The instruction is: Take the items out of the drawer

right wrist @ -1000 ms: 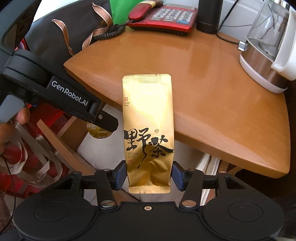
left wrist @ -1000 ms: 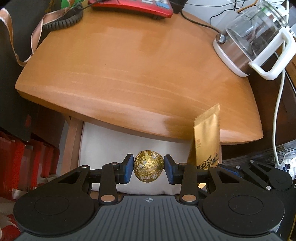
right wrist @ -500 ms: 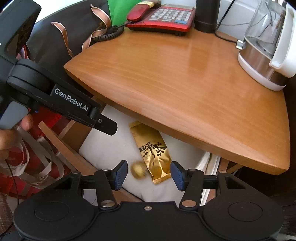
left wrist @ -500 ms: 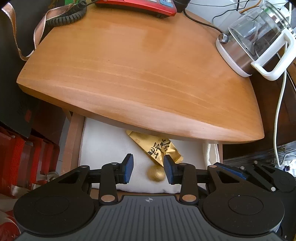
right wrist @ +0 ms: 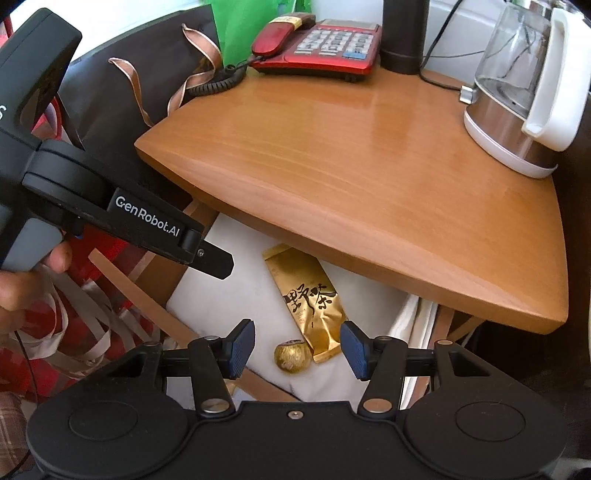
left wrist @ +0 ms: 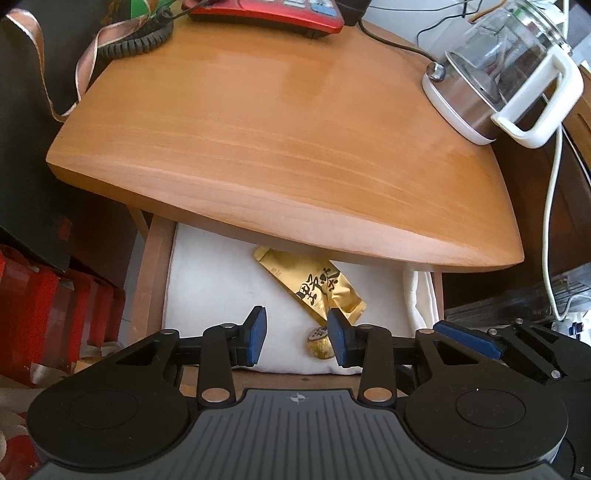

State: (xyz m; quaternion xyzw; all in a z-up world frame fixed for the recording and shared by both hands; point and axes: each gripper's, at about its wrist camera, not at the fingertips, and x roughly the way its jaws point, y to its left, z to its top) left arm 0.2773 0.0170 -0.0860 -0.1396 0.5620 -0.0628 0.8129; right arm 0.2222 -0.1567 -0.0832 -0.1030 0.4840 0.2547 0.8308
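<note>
A gold tea packet [left wrist: 316, 288] with black characters lies flat on the white lining of the open drawer [left wrist: 151, 280], partly under the table top; it also shows in the right wrist view [right wrist: 308, 301]. A gold foil ball [left wrist: 319, 343] lies beside its near end, also visible in the right wrist view [right wrist: 291, 356]. My left gripper [left wrist: 297, 336] is open and empty above the drawer. My right gripper [right wrist: 297, 349] is open and empty above the ball and packet.
The wooden table top [left wrist: 280, 140] overhangs the drawer. On it stand a red telephone [right wrist: 321, 46], a dark cylinder [right wrist: 404, 33] and a glass kettle [right wrist: 524, 88] with a white cord [left wrist: 552, 221]. Red bags [left wrist: 44, 310] and ribbons lie at the left.
A second ago the left gripper held the foil ball and the right held the tea packet. Both opened; both items now lie in the drawer and the grippers have backed off slightly.
</note>
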